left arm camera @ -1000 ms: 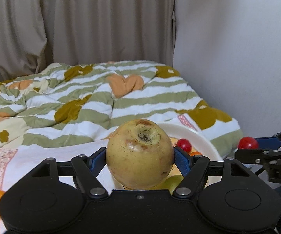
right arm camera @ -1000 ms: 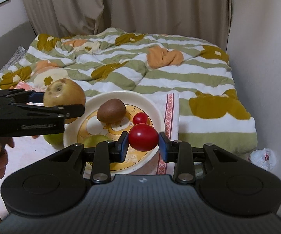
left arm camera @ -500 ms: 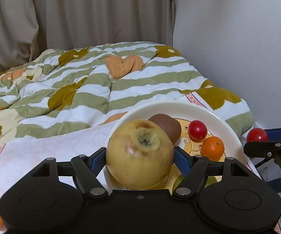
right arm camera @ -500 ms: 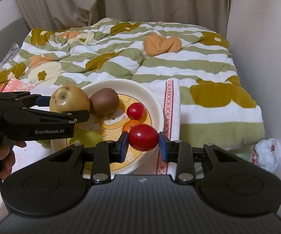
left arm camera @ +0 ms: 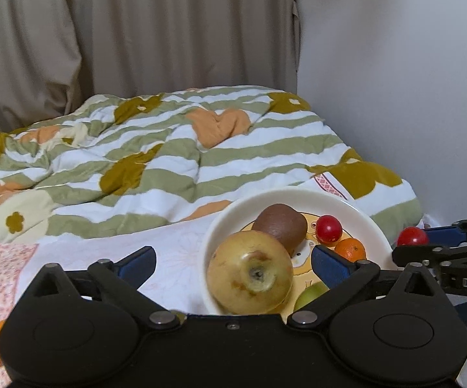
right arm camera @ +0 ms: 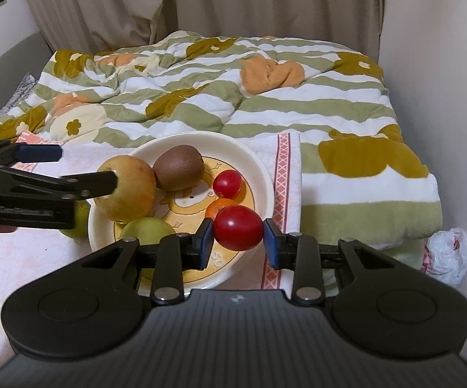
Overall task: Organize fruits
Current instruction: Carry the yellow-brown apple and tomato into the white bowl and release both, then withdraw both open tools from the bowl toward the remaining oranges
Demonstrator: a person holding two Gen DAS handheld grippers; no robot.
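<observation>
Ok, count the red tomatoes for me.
2. One small red tomato lies in the plate beside the kiwi; the larger one is gripped in the right gripper. Others may be hidden.

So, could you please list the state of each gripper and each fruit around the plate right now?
Left gripper: open, jaws just opened, apple between them unpressed.
Right gripper: shut on the large tomato.
Apple: on the plate.
Kiwi, small tomato, orange: on the plate.
</observation>
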